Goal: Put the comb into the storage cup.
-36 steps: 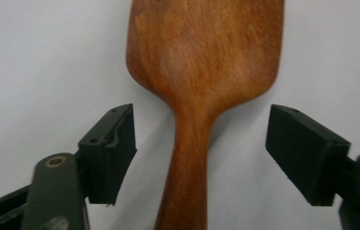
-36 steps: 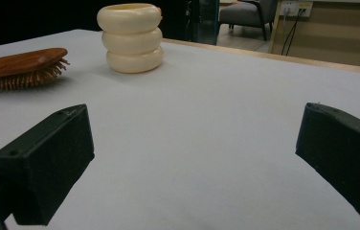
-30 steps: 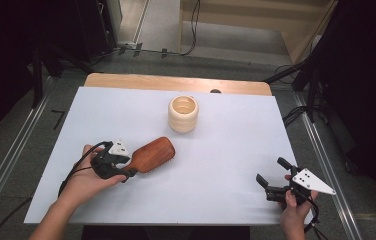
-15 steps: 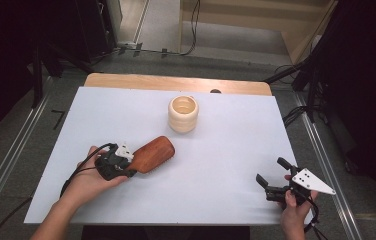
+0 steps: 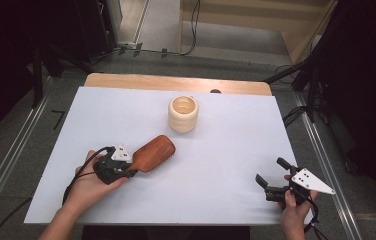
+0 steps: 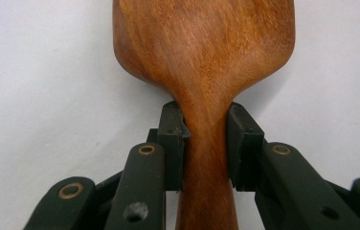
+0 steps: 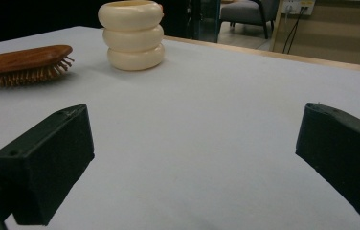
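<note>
The left gripper [image 5: 126, 165] lies low at the 7 o'clock area of the white desk [image 5: 226, 145], fingers just closed, pinching the neck of the reddish-brown wooden hairbrush [image 5: 152, 153]. The right gripper [image 5: 271, 182] rests at 5 o'clock, fingers spread. The cream ribbed cup [image 5: 183, 113] at 12 o'clock: contents indiscernible. The hairbrush position is unchanged.

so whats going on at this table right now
A person holds a gripper in each hand over a white table. The left gripper has just been closing, and its pads now press on the narrow neck of a reddish-brown wooden hairbrush that lies bristles down. The right gripper sits open near the table's right edge, holding nothing. A cream ribbed cup stands apart, farther back.
</note>
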{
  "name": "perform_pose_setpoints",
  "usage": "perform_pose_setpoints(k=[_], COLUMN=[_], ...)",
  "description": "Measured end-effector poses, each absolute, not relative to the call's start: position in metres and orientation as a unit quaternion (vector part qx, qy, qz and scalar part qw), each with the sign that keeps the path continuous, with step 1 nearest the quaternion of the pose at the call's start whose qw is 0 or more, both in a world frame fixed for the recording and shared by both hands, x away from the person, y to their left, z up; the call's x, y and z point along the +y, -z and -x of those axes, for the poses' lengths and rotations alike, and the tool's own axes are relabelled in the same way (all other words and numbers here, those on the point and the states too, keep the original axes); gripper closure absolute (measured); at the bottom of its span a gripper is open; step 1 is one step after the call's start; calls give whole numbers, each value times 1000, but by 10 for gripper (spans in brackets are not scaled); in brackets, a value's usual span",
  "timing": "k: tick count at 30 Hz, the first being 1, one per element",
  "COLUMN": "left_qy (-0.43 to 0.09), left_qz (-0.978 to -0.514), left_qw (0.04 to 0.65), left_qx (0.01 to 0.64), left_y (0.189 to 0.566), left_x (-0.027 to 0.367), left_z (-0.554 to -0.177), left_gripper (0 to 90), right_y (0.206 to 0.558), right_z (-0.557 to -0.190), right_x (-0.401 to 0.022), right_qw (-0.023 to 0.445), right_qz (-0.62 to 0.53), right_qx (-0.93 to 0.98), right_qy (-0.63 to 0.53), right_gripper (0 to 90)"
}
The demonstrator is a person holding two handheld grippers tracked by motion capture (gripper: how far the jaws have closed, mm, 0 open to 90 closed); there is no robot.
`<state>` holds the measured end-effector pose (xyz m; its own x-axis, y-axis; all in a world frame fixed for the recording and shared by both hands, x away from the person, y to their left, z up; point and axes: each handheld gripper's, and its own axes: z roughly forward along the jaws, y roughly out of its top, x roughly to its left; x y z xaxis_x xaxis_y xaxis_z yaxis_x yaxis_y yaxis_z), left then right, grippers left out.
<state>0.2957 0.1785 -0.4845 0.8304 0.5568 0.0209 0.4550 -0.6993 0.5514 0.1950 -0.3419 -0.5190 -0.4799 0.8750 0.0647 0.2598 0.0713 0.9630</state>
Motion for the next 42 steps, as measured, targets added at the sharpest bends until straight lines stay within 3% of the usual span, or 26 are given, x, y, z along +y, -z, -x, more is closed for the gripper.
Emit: perform_pose_setpoints(k=[19,34,42], left_qy=[-120,-146,-154], left_qz=[-882,-831,-817], left_qw=[358,451,472], left_qx=[283,291,293], left_y=[474,461,463], left_x=[168,174,176], left_z=[-288,-275,-268], left_gripper=[722,722,722], right_y=[507,463,446], right_z=[-198,-215,-231], right_x=[-326,-268,-230], right_qw=[260,223,201], right_qz=[-411,-389,-375], right_qx=[713,723,725], right_qy=[-505,-526,-542], right_gripper=[0,0,0])
